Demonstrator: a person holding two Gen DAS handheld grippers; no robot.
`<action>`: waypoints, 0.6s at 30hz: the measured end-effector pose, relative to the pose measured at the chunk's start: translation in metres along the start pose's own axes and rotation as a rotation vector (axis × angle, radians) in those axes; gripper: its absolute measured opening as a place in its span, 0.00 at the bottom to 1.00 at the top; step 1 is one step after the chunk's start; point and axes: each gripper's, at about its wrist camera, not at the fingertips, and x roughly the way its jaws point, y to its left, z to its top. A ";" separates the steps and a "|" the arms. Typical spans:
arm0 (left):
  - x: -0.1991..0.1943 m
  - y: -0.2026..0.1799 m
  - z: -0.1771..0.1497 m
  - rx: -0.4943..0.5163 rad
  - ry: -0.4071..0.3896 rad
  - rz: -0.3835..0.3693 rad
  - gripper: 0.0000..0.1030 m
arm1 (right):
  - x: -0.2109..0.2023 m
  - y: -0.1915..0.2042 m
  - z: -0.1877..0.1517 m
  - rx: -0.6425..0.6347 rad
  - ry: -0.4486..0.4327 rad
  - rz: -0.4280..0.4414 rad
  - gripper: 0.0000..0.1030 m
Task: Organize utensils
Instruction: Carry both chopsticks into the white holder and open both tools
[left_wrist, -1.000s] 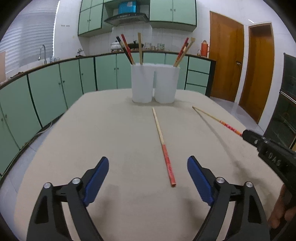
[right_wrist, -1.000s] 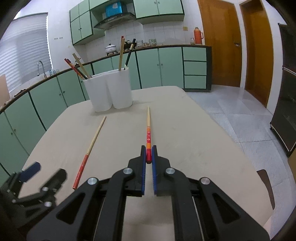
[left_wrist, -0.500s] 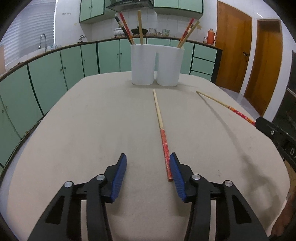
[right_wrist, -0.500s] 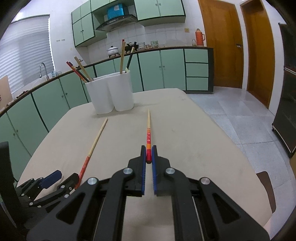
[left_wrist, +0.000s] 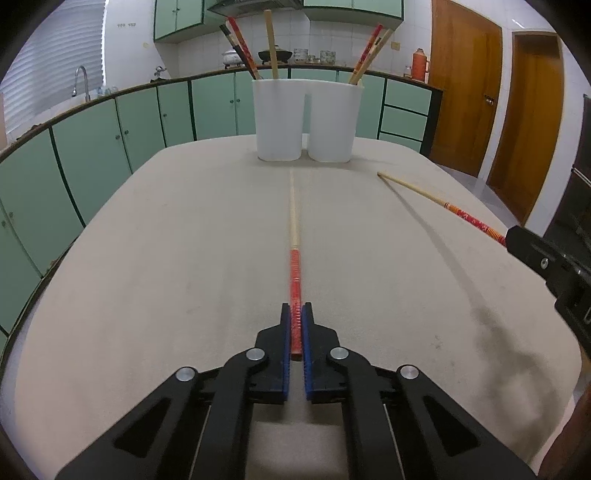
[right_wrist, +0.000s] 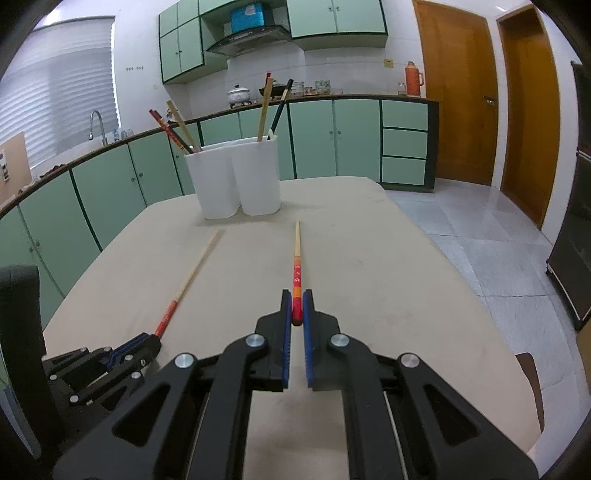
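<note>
Left tongs (left_wrist: 295, 325): blue pads have just been closing and now clamp the red end of a chopstick (left_wrist: 294, 236). This chopstick runs straight away from the tongs across the beige bench (left_wrist: 147, 277), its pale wooden tip pointing at the white holder. Whether it is lifted off the bench surface cannot be told.

Right tongs (right_wrist: 296, 308): pads pressed together on the red butt end of a second chopstick (right_wrist: 296, 254). It has an orange band and a red patterned section just beyond the pads, then bare wood. In the left wrist view this second chopstick stands tilted, with its shadow on the bench apart from it.

The two tongs sit side by side near the front edge of the bench; each appears at the margin of the other's view.

Further off, near the far end of the bench, stands a white twin-compartment holder (right_wrist: 236, 181). Each compartment holds several chopsticks (left_wrist: 271, 44) leaning upright, in red, dark and plain wood.

Beyond the bench: green cabinets (right_wrist: 332, 140) along the wall, a sink tap (right_wrist: 96, 125) at the left, and two brown doors (right_wrist: 454, 92) at the right.
</note>
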 end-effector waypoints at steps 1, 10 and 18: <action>-0.001 0.001 0.001 -0.005 0.000 -0.005 0.05 | 0.001 0.001 0.001 -0.006 0.001 0.000 0.05; -0.031 0.007 0.016 0.040 -0.064 0.013 0.05 | -0.005 0.009 0.006 -0.049 -0.008 0.014 0.05; -0.068 0.015 0.045 0.046 -0.128 -0.006 0.05 | -0.021 0.013 0.023 -0.063 -0.057 0.044 0.05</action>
